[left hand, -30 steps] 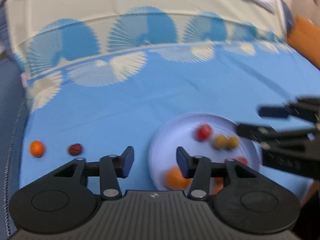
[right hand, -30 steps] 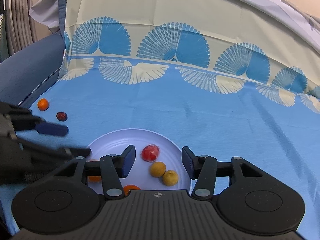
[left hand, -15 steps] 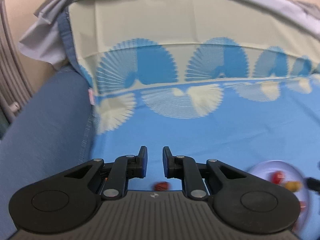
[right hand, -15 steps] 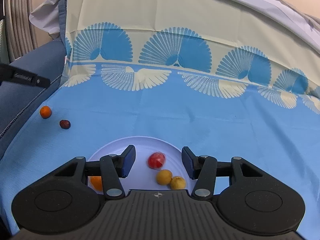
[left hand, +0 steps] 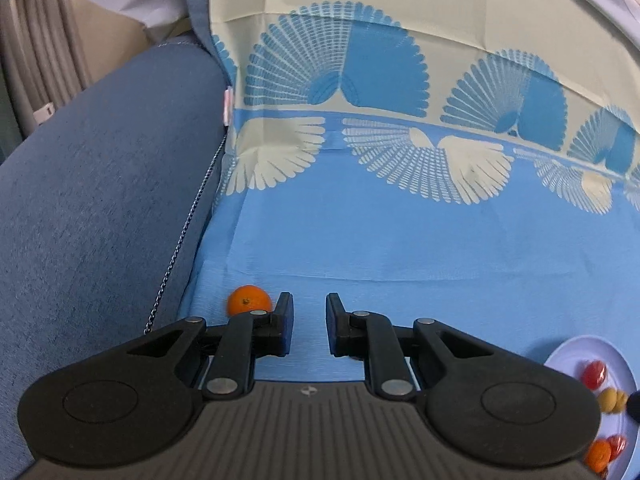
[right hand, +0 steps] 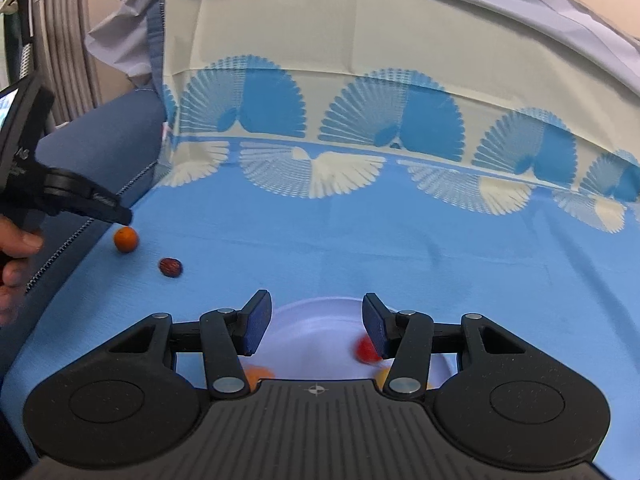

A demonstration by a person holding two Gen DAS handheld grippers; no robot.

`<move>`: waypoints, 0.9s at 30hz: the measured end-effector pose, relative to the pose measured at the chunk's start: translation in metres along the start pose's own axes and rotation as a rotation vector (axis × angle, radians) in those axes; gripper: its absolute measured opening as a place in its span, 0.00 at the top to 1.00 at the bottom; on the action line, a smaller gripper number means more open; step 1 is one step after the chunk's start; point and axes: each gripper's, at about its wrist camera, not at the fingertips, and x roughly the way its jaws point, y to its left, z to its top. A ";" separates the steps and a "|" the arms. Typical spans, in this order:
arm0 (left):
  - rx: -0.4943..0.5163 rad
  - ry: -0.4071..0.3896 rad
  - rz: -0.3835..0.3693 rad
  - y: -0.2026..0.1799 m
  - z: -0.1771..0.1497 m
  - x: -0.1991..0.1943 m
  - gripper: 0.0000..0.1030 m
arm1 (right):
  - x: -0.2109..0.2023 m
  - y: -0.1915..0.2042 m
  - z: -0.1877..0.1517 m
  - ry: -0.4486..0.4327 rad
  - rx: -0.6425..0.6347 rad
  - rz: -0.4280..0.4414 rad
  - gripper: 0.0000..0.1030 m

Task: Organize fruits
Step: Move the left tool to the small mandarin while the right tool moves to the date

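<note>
Reach step: left gripper (left hand: 307, 330) empty, jaws narrowly parted, orange (left hand: 249, 300) lower centre-left just beside its left finger; right gripper (right hand: 316, 326) released above plate (right hand: 316, 318); next, likely shift left, straddle orange.

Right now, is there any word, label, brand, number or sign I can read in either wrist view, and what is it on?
Nothing reads clearly.
Left tool, seen from the right wrist view: pale lettering on its arm and on its body, too small and blurred to quote.
Each tool's own base: a small round crosshair mark, a sign rather than text.
Pink tag on the patterned cloth's edge: no legible print.
Fruit, plate and cloth: none.
</note>
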 end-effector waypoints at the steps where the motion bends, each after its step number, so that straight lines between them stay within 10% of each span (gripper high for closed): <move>1: -0.012 0.003 0.000 0.001 0.000 0.000 0.82 | 0.004 0.006 0.002 -0.004 -0.001 0.012 0.50; 12: -0.246 0.064 0.034 0.048 0.003 0.017 0.82 | 0.040 0.060 0.027 -0.034 0.002 0.170 0.72; 18: -0.327 0.076 0.025 0.067 0.004 0.024 0.81 | 0.071 0.085 0.036 0.001 -0.035 0.249 0.72; 27: -0.351 0.131 -0.013 0.074 0.010 0.054 0.55 | 0.126 0.112 0.037 0.072 -0.068 0.279 0.49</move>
